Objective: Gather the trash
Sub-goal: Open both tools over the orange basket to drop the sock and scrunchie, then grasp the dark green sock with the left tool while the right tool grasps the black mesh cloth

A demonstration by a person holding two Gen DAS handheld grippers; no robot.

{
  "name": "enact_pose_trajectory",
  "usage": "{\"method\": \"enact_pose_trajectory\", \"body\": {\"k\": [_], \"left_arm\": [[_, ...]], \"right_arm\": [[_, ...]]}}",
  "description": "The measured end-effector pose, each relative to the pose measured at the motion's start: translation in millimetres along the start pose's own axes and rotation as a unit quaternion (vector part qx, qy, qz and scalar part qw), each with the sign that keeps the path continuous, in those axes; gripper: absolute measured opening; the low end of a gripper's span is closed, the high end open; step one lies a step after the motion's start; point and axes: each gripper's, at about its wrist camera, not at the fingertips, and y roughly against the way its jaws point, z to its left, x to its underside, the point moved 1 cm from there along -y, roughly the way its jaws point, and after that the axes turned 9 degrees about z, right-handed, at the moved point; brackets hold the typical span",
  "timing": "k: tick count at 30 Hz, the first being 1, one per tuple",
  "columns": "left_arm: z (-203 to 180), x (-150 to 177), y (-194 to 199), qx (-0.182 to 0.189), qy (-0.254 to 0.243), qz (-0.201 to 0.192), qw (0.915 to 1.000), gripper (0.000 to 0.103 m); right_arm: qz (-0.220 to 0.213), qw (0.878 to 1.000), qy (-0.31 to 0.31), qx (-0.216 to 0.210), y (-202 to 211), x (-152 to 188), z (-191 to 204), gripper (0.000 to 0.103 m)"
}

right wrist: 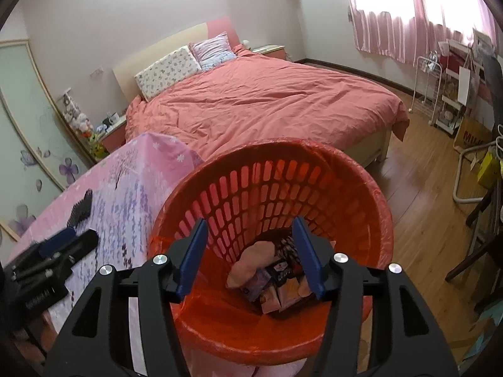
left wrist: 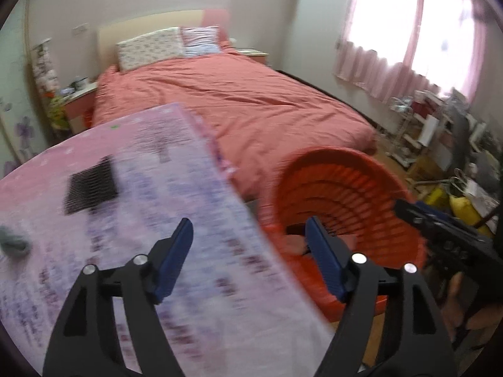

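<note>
1. The right gripper (right wrist: 250, 253) hangs above the red bin (right wrist: 371, 188), fingers apart and empty.
2. Wrappers (right wrist: 270, 286) lie at the bin's bottom.
3. The left gripper (left wrist: 248, 259), fingers spread and empty, hovers over the tabletop (left wrist: 141, 163), left of the bin.

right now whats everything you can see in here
basket: one, red-orange, beside the table
trash: several wrappers, mixed colours, in the basket
table: one, pink floral cloth, left of the basket
brush: one, black, on the table
bed: one, salmon cover, behind
pillows: two, patterned, at the headboard
curtains: pink, at the window
left gripper: open, empty, at the table's edge
right gripper: open, empty, over the basket
</note>
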Motion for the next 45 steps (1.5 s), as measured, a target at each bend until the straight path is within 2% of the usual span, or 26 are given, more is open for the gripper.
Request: {"method": "enact_pose_trajectory", "body": {"k": [4,7,9,10,12,14,17,21,22,23,24,26,29,35,40,45], "left_arm": [[57.1,13.5,13.6,-0.057,0.045,-0.006,0.9974,0.085],[114.7,24.9,26.4,-0.106,0.095,-0.010,0.9898,0.092],[159.6,33.8,34.0,-0.152,0.139,-0.011,0.9786,0.094],[174.1,36.5,37.1,-0.165,0.154,-0.011,0.9740,0.095],[215.8,44.0,42.8,-0.197,0.200,-0.014,0.9598,0.095],[245.3,48.7,46.1,-0.208,0.234,-0.019,0.9496,0.095],[275.7,51.8,45.1,-0.209,0.262,-0.022,0.9419,0.093],[295.0,42.5,29.3,-0.210,0.248,-0.004,0.9457,0.082],[297.8,37.3,21.3,-0.212,0.242,0.003,0.9468,0.076],[301.1,35.4,16.8,-0.210,0.241,0.011,0.9475,0.067],[302.1,34.0,10.4,-0.197,0.243,0.019,0.9497,0.061],[305.7,36.5,7.5,-0.186,0.245,0.023,0.9514,0.040],[306.7,43.0,11.1,-0.191,0.221,0.030,0.9559,0.026],[308.1,82.2,36.5,-0.215,0.186,0.048,0.9575,0.028],[303.8,86.7,38.8,-0.223,0.175,0.043,0.9579,0.031],[313.6,87.8,38.7,-0.196,0.195,0.039,0.9602,0.031]], "right_arm": [[0.002,1.000,0.016,0.001,-0.6,9.6,13.7,0.063],[0.007,0.999,0.034,-0.005,-1.0,18.6,32.1,0.064],[0.011,0.999,0.044,-0.008,-2.0,22.3,41.7,0.064],[0.013,0.999,0.050,-0.010,-2.1,24.5,46.7,0.064],[0.016,0.998,0.060,-0.011,-3.8,29.2,56.6,0.064],[0.021,0.997,0.070,-0.013,-6.4,31.8,65.1,0.064],[0.028,0.996,0.080,-0.013,-9.9,35.0,74.9,0.064],[0.036,0.995,0.089,-0.012,-13.7,37.6,83.9,0.064],[0.037,0.995,0.091,-0.012,-14.0,38.9,86.4,0.064],[0.039,0.995,0.093,-0.011,-14.7,39.8,89.1,0.064],[0.041,0.994,0.096,-0.011,-15.4,40.7,92.1,0.064],[0.043,0.994,0.101,-0.011,-16.5,42.0,98.3,0.064],[0.046,0.993,0.111,-0.016,-17.1,43.8,108.6,0.064],[0.050,0.989,0.136,-0.031,-23.9,47.5,138.8,0.064],[0.056,0.986,0.151,-0.050,-39.6,46.8,176.6,0.064],[0.055,0.981,0.175,-0.066,-60.4,37.2,228.6,0.064]]}}
